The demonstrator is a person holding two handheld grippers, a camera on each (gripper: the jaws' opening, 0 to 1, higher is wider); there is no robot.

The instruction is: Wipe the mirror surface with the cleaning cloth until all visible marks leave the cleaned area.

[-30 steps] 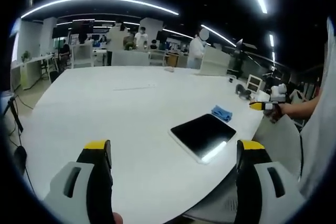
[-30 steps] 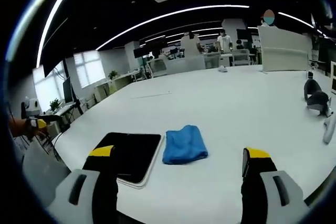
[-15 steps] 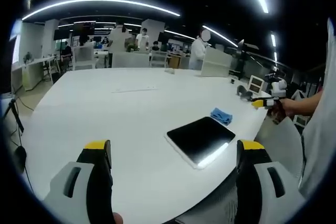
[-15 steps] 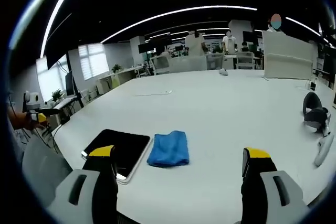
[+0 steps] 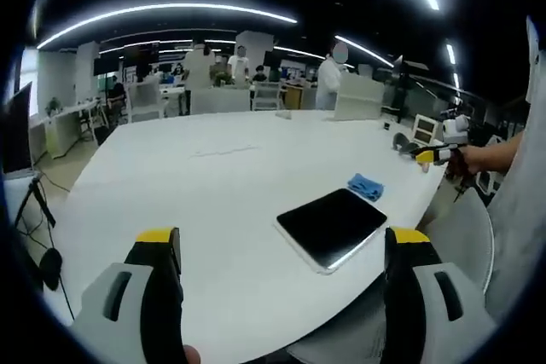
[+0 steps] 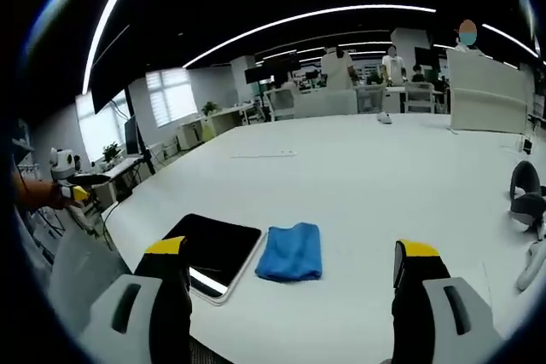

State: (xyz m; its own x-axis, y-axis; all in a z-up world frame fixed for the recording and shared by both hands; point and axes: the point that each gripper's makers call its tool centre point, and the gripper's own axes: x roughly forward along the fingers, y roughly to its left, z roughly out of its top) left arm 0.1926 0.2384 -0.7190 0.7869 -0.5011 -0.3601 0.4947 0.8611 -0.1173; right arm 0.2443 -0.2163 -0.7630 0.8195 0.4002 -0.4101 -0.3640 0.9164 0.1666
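A flat rectangular mirror [image 5: 333, 226] with a white edge lies near the front edge of the white table [image 5: 213, 185]; its surface looks dark. A folded blue cloth [image 5: 365, 185] rests just beyond it. In the right gripper view the mirror [image 6: 213, 249] lies left of the cloth [image 6: 291, 251], close beside it. My left gripper [image 5: 281, 291] stands open above the table's near side, well short of the mirror. My right gripper [image 6: 292, 296] is open too, hovering before the cloth and mirror. The right gripper [image 5: 435, 154] appears far right in the left view, the left gripper [image 6: 72, 193] far left in the right view.
A dark headset-like object [image 6: 529, 198] and a white item [image 6: 533, 266] lie at the table's right side. A grey chair back [image 5: 456, 240] stands by the table edge. Several people [image 5: 328, 83] and desks [image 6: 316, 101] fill the office beyond the table.
Both views have shifted slightly with the hands. The mirror and cloth have stayed where they were, and both grippers remain open.
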